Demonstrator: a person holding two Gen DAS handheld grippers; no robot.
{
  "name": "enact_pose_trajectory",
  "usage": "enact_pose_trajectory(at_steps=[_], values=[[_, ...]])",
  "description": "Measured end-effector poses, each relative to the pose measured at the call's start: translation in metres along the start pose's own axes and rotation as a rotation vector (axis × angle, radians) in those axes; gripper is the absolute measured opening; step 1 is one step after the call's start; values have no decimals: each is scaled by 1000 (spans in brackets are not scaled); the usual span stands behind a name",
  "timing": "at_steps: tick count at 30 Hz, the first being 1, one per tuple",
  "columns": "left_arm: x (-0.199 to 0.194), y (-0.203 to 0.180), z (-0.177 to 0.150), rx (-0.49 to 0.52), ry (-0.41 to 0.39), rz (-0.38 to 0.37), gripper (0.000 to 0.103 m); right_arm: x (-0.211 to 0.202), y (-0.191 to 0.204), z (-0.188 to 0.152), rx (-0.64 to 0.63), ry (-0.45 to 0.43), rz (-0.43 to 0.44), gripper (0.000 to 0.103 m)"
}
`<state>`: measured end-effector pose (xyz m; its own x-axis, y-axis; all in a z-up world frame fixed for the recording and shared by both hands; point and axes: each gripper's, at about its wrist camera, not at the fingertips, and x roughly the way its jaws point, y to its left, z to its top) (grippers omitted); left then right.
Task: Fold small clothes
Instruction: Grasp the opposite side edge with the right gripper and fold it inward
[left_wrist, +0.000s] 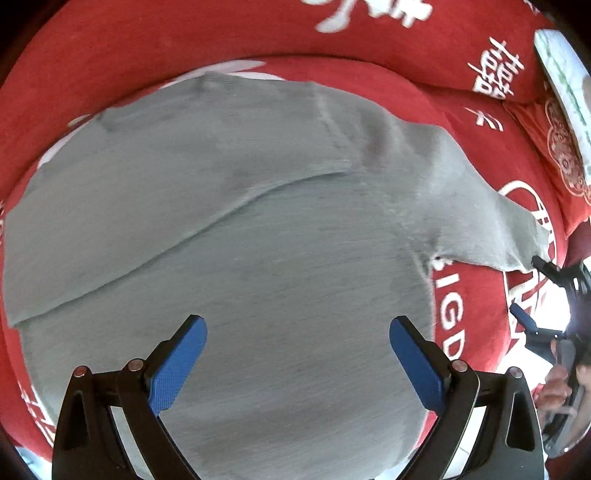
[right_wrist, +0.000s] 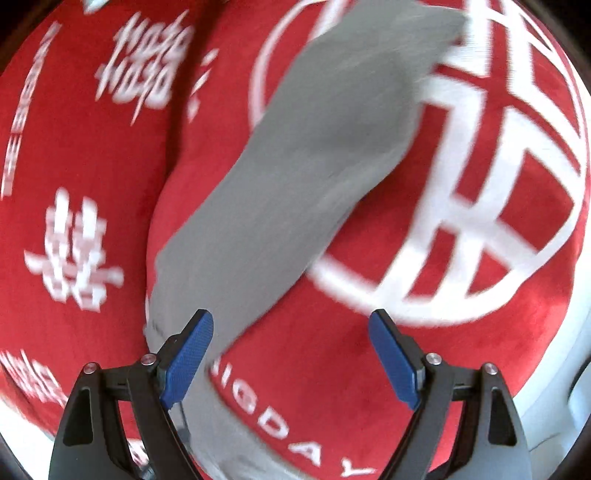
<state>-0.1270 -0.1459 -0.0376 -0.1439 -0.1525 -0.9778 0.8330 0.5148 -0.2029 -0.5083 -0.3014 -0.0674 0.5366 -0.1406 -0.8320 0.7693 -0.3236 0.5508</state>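
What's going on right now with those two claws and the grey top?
Left gripper open, empty. Right gripper open over sleeve. Grey top flat on red blanket. Nothing in the way.

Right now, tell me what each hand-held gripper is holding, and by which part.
Nothing is held. The left hand-held gripper is open above the grey garment; the right hand-held gripper is open too, over the garment's sleeve on the red blanket.

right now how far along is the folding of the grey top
Early. Done: the grey top lies spread on the red blanket, one flap already lying across its body. In hand: nothing; the left hand-held gripper and right hand-held gripper are both open. Left: the sleeve still sticks out, and the final folds.
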Motion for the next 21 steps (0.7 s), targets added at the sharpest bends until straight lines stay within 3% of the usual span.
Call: enact_pose_trajectory(at_steps=[7, 12, 13, 14, 15, 18, 19, 21], values=[[9, -26, 12, 21, -7, -5, 100, -1, -29, 44, 151, -81, 97, 88], [15, -30, 14, 25, 10, -16, 100, 5, -36, 68, 225, -97, 221, 88], [15, -30, 14, 19, 11, -18, 100, 5, -36, 69, 236, -95, 241, 84], [15, -28, 15, 10, 10, -24, 100, 7, -35, 71, 250, -94, 260, 80], [14, -26, 14, 1, 10, -29, 100, 8, -35, 71, 263, -90, 268, 68], [9, -18, 13, -20, -3, -35, 100, 17, -36, 69, 323, -54, 310, 18], [6, -14, 12, -23, -13, -33, 100, 19, -37, 67, 341, -50, 327, 10], [1, -7, 11, -31, -29, -33, 100, 20, -34, 64, 360, -61, 366, 8]])
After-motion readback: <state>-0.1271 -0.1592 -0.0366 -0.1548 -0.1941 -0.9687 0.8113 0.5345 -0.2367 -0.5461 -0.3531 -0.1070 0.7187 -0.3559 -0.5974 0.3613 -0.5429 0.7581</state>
